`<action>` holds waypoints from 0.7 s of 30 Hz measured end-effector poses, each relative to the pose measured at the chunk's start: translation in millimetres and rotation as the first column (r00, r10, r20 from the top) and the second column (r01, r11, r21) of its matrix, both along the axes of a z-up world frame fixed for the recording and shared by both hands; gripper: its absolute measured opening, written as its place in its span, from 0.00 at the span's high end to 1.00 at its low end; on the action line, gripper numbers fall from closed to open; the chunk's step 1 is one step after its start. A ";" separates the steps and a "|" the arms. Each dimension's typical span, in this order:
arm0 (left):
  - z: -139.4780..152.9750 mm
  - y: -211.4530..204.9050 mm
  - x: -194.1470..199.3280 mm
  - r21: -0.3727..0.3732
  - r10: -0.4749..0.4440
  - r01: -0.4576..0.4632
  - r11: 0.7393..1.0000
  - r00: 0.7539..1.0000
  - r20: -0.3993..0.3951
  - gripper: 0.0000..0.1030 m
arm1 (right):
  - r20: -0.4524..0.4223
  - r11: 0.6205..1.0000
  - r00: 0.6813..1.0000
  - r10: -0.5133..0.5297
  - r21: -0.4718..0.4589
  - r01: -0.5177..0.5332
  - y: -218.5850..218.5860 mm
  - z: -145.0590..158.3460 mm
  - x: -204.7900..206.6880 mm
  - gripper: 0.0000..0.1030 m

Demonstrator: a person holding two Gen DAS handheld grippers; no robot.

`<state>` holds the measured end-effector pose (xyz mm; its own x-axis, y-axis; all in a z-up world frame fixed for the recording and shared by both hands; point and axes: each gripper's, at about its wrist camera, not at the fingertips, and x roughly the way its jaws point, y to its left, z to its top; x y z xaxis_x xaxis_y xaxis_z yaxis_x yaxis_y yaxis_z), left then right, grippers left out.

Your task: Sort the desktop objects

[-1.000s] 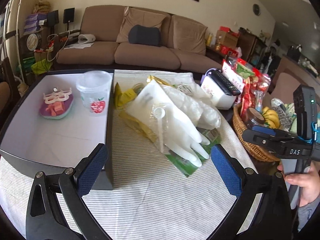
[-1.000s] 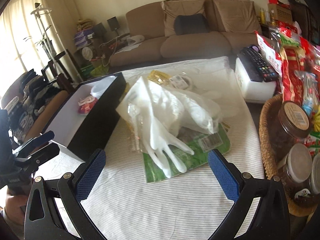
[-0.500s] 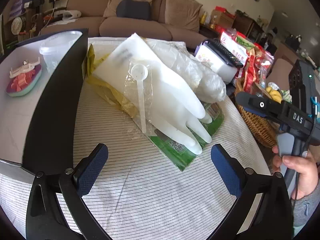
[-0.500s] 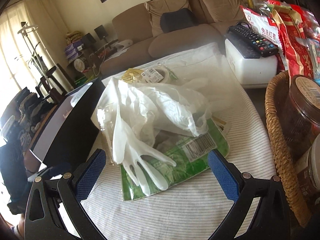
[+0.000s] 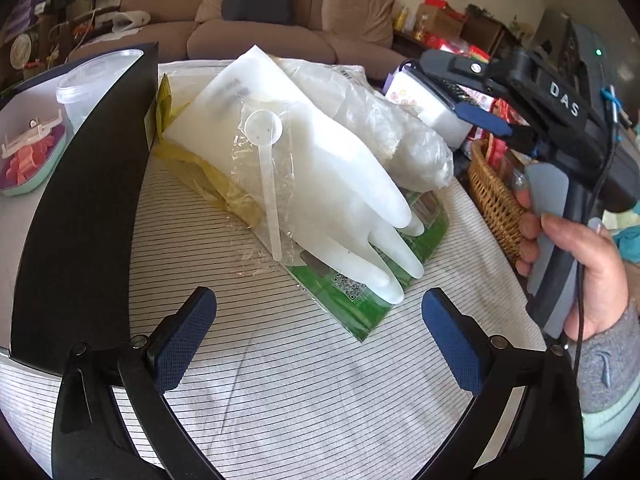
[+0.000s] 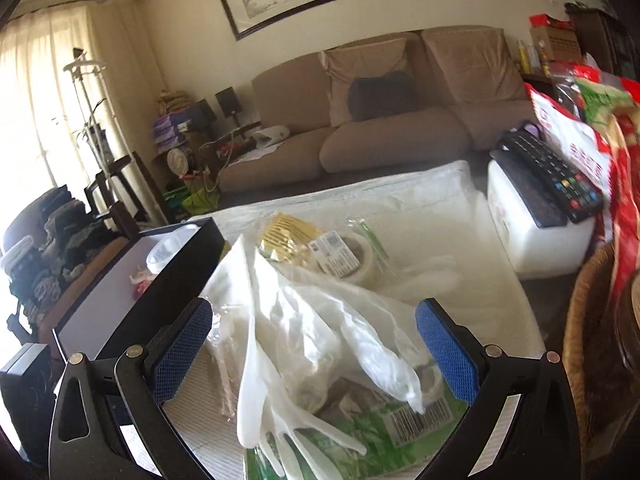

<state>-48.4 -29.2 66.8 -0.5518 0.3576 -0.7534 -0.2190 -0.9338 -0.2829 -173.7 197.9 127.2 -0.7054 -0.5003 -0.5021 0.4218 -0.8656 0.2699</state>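
Observation:
A pile lies on the striped tablecloth: a white rubber glove (image 5: 320,184) (image 6: 260,380), a clear bag holding a small plastic spoon (image 5: 268,168), a crumpled clear plastic bag (image 5: 384,132) (image 6: 360,320), a green packet (image 5: 360,296) (image 6: 384,436) and a yellow packet (image 5: 192,164) (image 6: 284,232) underneath. My left gripper (image 5: 318,344) stands open just short of the glove's fingertips. My right gripper (image 6: 314,356) is open, its fingers on either side of the glove and plastic bag. In the left wrist view the right gripper (image 5: 484,116) hangs above the pile's right side, held by a hand (image 5: 580,256).
A black box (image 5: 80,208) (image 6: 160,280) at the left holds a clear cup (image 5: 88,80) and a small dish of pink pieces (image 5: 28,160). A tape roll (image 6: 352,256) lies behind the pile. A wicker basket (image 5: 496,200), snack bags and a white box (image 6: 536,232) with remotes crowd the right.
Both grippers have moved in on the pile. The right gripper has swung over it from the right and now straddles the glove and bag; the left has come closer to the glove's fingertips.

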 end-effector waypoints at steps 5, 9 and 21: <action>1.6 -7.5 -4.3 0.066 0.009 -0.011 0.998 1.000 0.027 0.00 | 0.027 0.940 0.973 0.228 0.253 -0.228 -57.1 12.5 -31.4 0.00; 6.3 -10.7 -3.8 0.091 0.012 -0.014 0.996 1.000 0.019 0.00 | 0.158 0.872 0.933 0.324 0.334 -0.359 -82.5 -4.2 -57.7 0.00; 6.6 -24.9 -9.7 0.132 0.041 -0.048 0.990 0.998 0.055 0.00 | 0.260 0.790 0.916 0.304 0.469 -0.395 -82.8 -62.3 -30.3 0.64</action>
